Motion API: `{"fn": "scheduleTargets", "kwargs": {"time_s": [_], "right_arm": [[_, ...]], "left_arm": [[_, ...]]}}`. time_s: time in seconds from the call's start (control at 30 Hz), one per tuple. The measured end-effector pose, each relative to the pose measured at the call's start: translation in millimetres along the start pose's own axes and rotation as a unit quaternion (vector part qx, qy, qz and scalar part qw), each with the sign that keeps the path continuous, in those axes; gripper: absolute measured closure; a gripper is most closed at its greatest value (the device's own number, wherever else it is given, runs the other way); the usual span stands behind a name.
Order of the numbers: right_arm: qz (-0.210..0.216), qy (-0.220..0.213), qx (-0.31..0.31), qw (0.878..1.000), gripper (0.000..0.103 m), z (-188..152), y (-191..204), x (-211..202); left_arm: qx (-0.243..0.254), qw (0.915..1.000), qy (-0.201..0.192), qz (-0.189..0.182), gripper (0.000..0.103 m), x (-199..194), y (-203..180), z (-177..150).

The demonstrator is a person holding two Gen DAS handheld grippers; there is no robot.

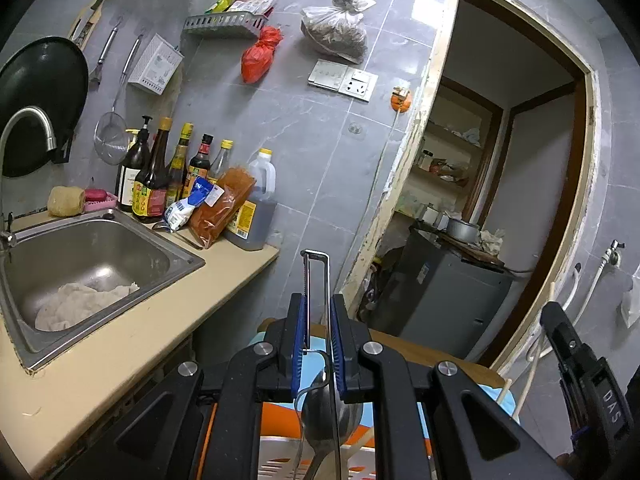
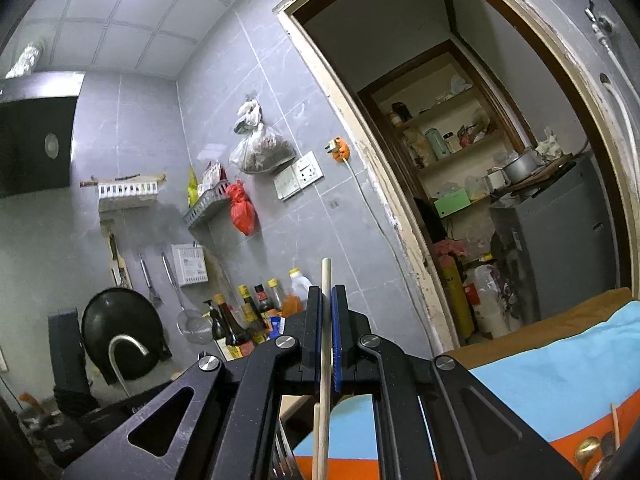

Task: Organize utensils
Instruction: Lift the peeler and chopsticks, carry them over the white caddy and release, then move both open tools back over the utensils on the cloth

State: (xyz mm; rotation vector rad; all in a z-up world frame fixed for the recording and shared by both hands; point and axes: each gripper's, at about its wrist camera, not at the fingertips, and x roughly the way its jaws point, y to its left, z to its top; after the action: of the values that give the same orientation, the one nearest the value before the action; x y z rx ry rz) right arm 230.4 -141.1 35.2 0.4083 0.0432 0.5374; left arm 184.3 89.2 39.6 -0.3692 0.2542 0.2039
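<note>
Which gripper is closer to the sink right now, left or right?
Left. The left gripper, shut on a metal spoon, hangs just off the counter edge beside the sink. The right gripper, shut on a wooden chopstick, sits farther back.

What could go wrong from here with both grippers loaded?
The left gripper pinches a thin metal spoon by its wire-like handle; it could twist or slip out. The right gripper holds a chopstick near one end, so it may pivot and miss its slot.
</note>
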Motion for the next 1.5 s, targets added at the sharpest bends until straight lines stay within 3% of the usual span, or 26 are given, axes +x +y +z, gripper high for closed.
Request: {"fn": "scheduleTargets", "kwargs": {"time_s": [0.2,0.53,0.67,0.77,0.87,0.93,1.07,1.2,1.27,1.43,1.5], "right_arm": [[0.0,0.016,-0.021,1.0,0.099,-7.8,1.8,-0.4],[0.003,0.075,-0.002,0.997,0.097,-12.6,-14.2,0.9],[0.002,0.08,0.007,0.997,0.084,-10.7,-20.1,-2.8],[-0.002,0.081,0.005,0.997,0.081,-7.9,-23.5,-7.1],[-0.012,0.083,0.002,0.996,0.068,-2.4,-28.7,-14.1],[-0.021,0.084,-0.004,0.996,0.061,2.6,-33.6,-20.2],[-0.045,0.09,-0.012,0.995,0.044,14.2,-48.5,-33.4],[-0.073,0.094,-0.021,0.993,0.031,26.7,-64.6,-48.5],[-0.087,0.094,-0.025,0.991,0.023,33.0,-71.8,-56.8],[-0.113,0.086,-0.036,0.989,0.019,50.1,-86.3,-78.4],[-0.124,0.082,-0.041,0.988,0.011,57.1,-91.5,-86.3]], "left_arm": [[0.01,0.9999,0.013,0.001,0.091,-0.6,0.3,-7.0],[0.023,0.9977,0.06,-0.02,0.088,-3.5,-2.5,-14.1],[0.026,0.9968,0.07,-0.028,0.082,-5.7,-7.7,-14.0],[0.034,0.996,0.075,-0.035,0.079,-7.3,-15.7,-13.2],[0.043,0.9953,0.078,-0.039,0.064,-10.6,-24.6,-13.3],[0.044,0.9957,0.068,-0.043,0.047,-16.3,-31.6,-13.0],[0.057,0.9955,0.061,-0.044,0.037,-22.4,-47.7,-11.9],[0.075,0.9952,0.046,-0.043,0.015,-31.3,-66.6,-11.8],[0.082,0.9949,0.039,-0.045,0.012,-35.7,-75.3,-12.9],[0.101,0.9933,0.031,-0.046,0.003,-43.8,-96.5,-17.6],[0.11,0.9923,0.034,-0.047,0.002,-45.7,-106.1,-19.6]]}}
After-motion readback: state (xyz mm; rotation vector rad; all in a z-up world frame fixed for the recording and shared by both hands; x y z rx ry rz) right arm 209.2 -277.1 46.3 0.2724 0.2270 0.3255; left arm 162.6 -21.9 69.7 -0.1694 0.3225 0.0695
